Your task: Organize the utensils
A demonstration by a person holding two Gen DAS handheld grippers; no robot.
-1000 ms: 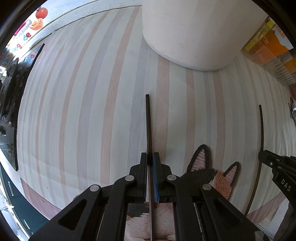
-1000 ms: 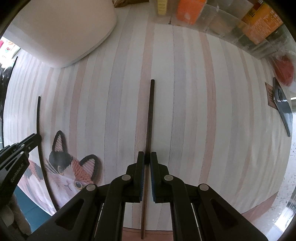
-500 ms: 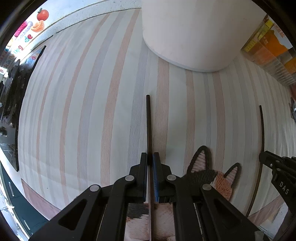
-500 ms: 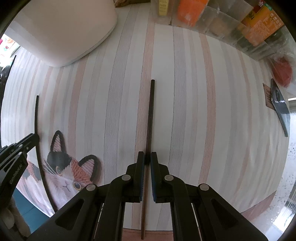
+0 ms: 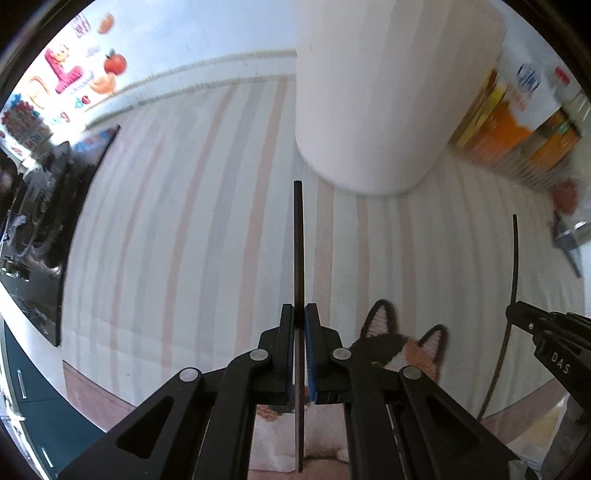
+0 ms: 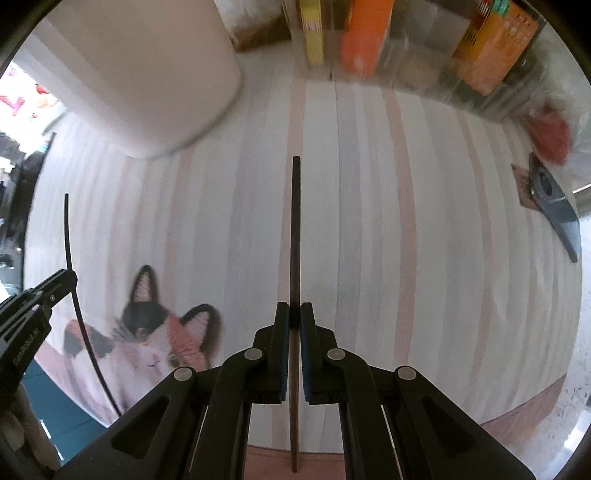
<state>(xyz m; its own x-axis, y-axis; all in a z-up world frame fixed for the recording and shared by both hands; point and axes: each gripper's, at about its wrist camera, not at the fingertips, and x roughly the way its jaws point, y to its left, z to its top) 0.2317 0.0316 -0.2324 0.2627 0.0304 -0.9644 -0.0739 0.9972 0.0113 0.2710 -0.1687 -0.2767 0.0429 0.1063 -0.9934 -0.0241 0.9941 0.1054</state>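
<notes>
My left tool (image 5: 299, 314) is clamped on a dark chopstick (image 5: 298, 251); the stick runs straight out past the pads and its back end passes between the tool's arms toward the camera. My right tool (image 6: 294, 313) is clenched the same way on a second dark chopstick (image 6: 295, 229), which also points ahead from the pads. Each tool shows at the edge of the other's view, gripping its thin stick: the right one at the right edge of the left view (image 5: 517, 314), the left one at the left edge of the right view (image 6: 68, 277).

Under both tools lies a striped cloth (image 5: 207, 229) in pale pink, grey and white bands, spread over the counter (image 6: 554, 398), with a calico cat picture (image 6: 147, 343) at its near end. The cat's ears (image 5: 384, 321) peek out just right of my left tool.

A big white container (image 5: 380, 96) stands on the cloth ahead, beyond the tip of the left chopstick. To its right are orange and yellow packages (image 6: 369, 33) along the back, blurred, so I cannot read them. At the far right of the right view a dark flat thing (image 6: 554, 206) lies by the cloth's edge; what it is I cannot tell. Both chopsticks look lifted clear of the cloth, though the fisheye blur makes that hard to confirm.
</notes>
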